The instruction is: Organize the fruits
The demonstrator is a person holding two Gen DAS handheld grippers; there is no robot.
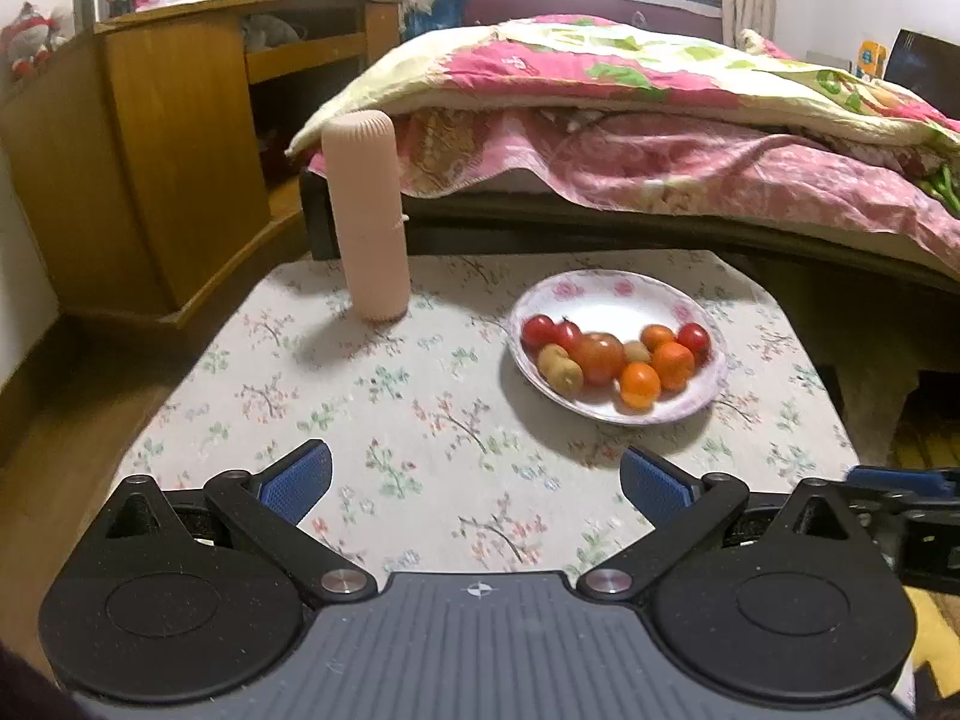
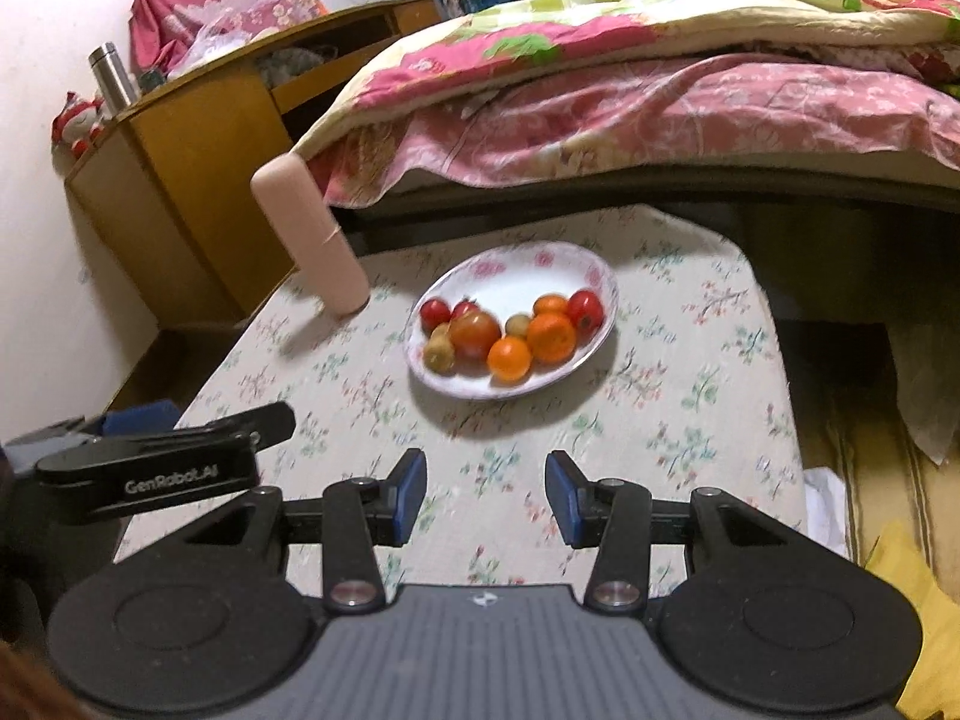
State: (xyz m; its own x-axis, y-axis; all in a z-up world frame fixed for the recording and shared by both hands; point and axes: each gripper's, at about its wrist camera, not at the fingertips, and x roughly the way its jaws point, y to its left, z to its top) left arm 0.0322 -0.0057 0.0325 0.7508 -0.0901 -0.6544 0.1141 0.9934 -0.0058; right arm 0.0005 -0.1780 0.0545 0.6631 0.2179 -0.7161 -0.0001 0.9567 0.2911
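A white plate with a pink flower rim (image 1: 606, 294) (image 2: 528, 267) sits on a small table under a floral cloth (image 1: 384, 396) (image 2: 690, 396). Heaped on the plate are red tomatoes (image 1: 600, 357) (image 2: 474, 333), oranges (image 1: 639, 384) (image 2: 551, 336) and brown kiwis (image 1: 559, 367) (image 2: 439, 355). My left gripper (image 1: 477, 483) hovers over the near part of the table, wide open and empty, the plate ahead to its right. Over the near edge, my right gripper (image 2: 486, 495) is open by a narrower gap, nothing between its blue pads, the plate straight ahead.
A tall pale pink cylinder (image 1: 367, 216) (image 2: 312, 234) stands on the table's far left. A bed with a pink floral quilt (image 1: 660, 120) (image 2: 660, 78) runs behind the table. A wooden cabinet (image 1: 150, 168) (image 2: 174, 180) stands to the left. The left gripper's body (image 2: 156, 471) shows beside my right one.
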